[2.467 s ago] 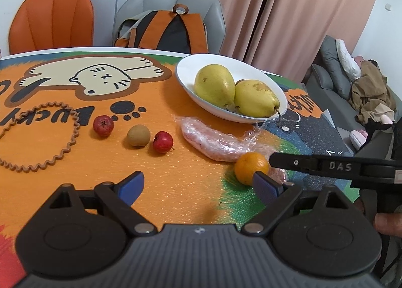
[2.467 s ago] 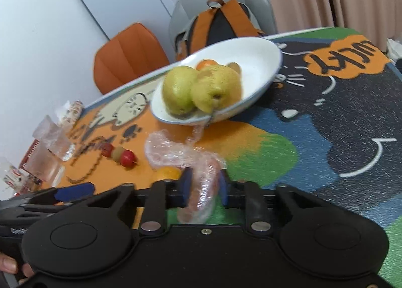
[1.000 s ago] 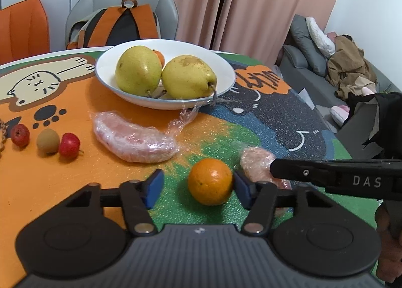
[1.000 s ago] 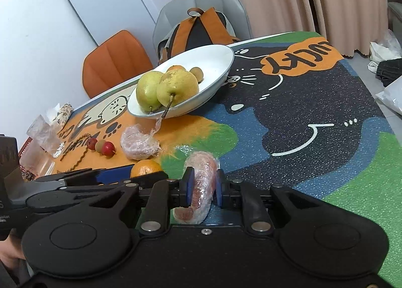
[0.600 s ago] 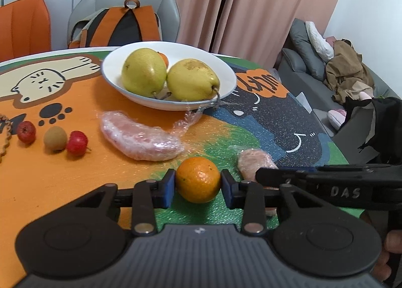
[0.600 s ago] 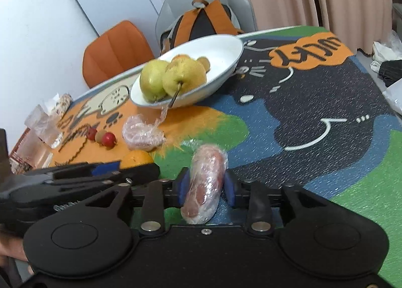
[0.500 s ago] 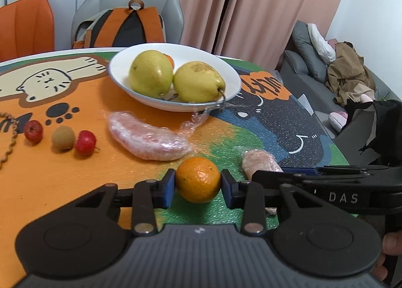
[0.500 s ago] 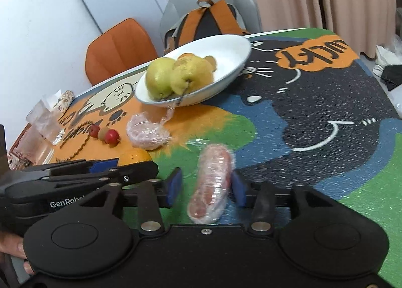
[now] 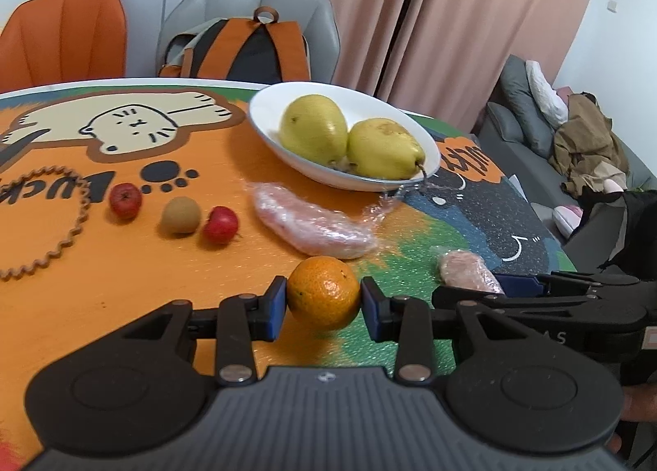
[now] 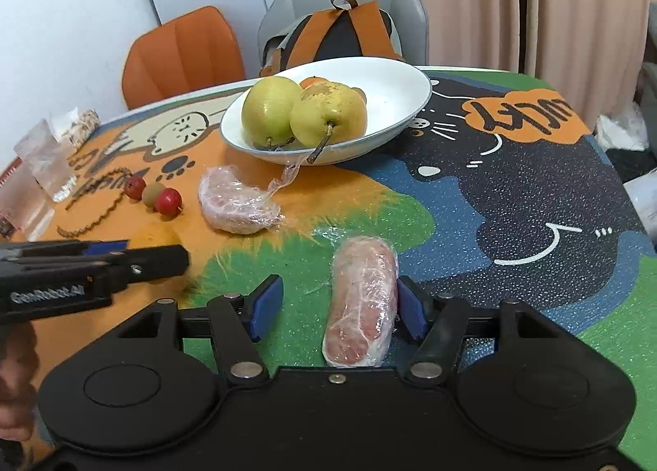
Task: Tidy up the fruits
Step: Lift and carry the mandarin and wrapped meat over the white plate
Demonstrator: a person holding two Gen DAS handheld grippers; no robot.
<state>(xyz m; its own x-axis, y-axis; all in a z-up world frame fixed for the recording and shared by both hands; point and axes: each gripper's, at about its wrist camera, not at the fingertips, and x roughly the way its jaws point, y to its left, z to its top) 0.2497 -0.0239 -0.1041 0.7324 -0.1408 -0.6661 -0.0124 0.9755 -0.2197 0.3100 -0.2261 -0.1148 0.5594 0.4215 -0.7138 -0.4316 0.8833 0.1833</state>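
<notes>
Cat mat [image 9: 123,265], orange [image 9: 323,292] betw. left gripper [image 9: 323,306] pads

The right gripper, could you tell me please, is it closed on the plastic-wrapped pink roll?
No, the right gripper stands open around the plastic-wrapped pink roll, with a clear gap beside its left blue pad.

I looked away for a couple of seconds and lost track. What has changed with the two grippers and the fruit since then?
The left gripper moved in and shut on the orange, which it had only approached before. The right gripper opened and let go of the wrapped piece, now lying on the mat between its open fingers. The bowl with its pears, the other wrapped piece and the small fruits stayed put.
</notes>
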